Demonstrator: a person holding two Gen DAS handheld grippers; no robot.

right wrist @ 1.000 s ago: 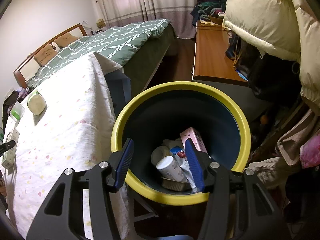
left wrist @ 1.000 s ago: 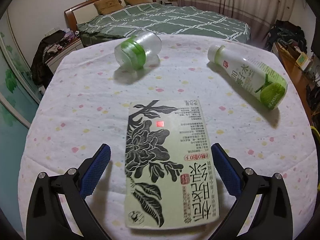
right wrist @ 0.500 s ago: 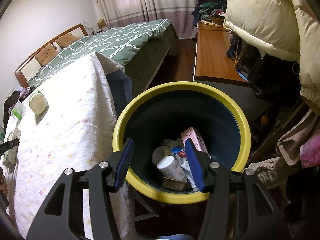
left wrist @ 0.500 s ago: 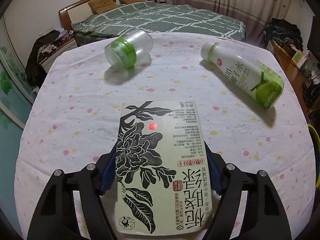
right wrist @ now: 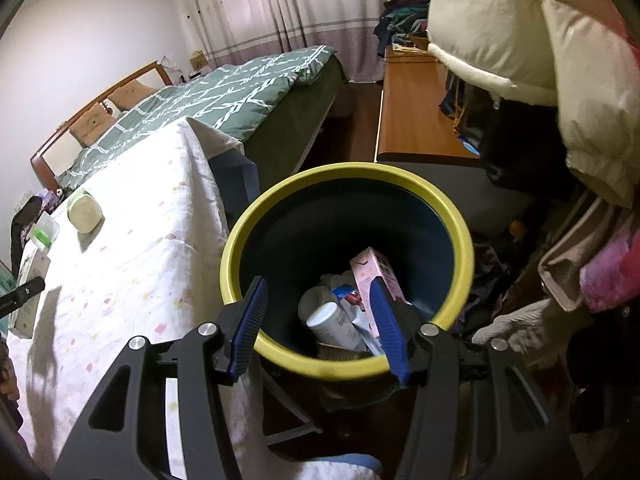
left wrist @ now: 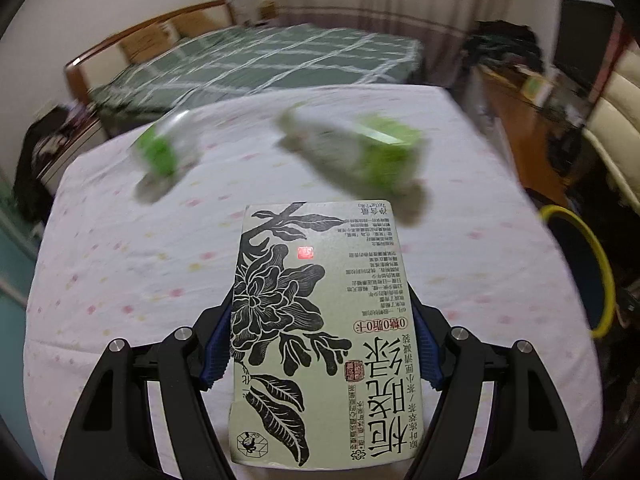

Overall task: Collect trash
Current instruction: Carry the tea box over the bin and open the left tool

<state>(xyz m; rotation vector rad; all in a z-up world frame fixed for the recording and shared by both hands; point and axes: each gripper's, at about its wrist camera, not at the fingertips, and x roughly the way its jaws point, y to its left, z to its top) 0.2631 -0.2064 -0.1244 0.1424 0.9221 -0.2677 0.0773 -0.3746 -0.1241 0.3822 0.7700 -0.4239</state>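
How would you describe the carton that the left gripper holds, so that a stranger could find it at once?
Start at the table under the white dotted cloth, in front of the green bed. Above its near edge the left gripper clamps a pale green tea carton. Unlike the two round bottles with green labels lying behind it, it is flat and rectangular, with a black flower drawing.

L gripper (left wrist: 322, 344) is angled downward, jaws just closed in, blue pads (left wrist: 218, 350) pressed on both sides of the tea carton (left wrist: 320, 332). R gripper (right wrist: 320, 328) is pitched downward w/ jaws held apart, nothing gripped between them.
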